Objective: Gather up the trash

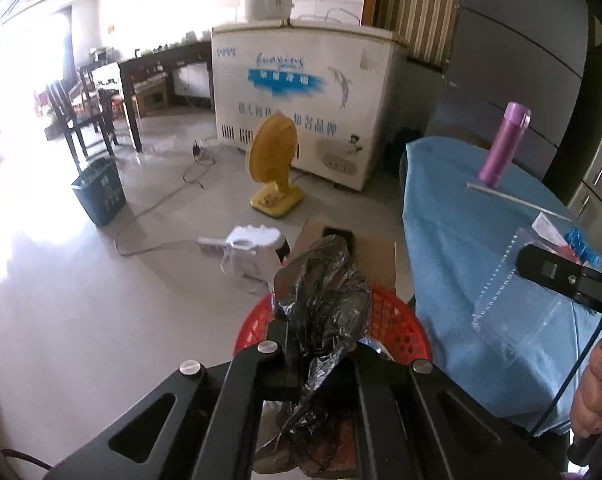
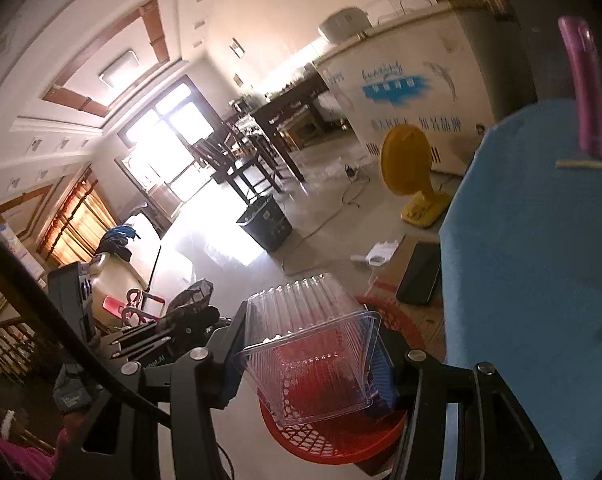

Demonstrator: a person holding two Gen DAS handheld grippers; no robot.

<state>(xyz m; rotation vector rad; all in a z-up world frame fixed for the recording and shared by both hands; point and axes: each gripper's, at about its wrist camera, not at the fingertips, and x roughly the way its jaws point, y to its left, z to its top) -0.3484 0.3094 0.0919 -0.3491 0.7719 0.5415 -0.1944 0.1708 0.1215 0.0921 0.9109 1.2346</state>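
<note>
Black crumpled bag [image 1: 325,300] was pinched in left gripper [image 1: 321,344]; right gripper [image 2: 309,364] clamped clear plastic container [image 2: 313,356] above red basket [image 2: 333,440].

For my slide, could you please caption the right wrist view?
Right tool holds a clear plastic container over the red basket.

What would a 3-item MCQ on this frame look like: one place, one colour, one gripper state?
1. Where is the purple bottle?
A. on the blue-clothed table
B. on the floor
C. in the basket

2. What colour is the basket?
A. green
B. red
C. white

3. What is the right gripper doing?
A. open, empty
B. shut on a black bag
C. shut on the clear container

Answers:
1 A, it stands upright on the cloth beside a straw.
2 B, red mesh shows under both grippers.
3 C, the pads press the container's sides; the black bag is in the left gripper.
</note>
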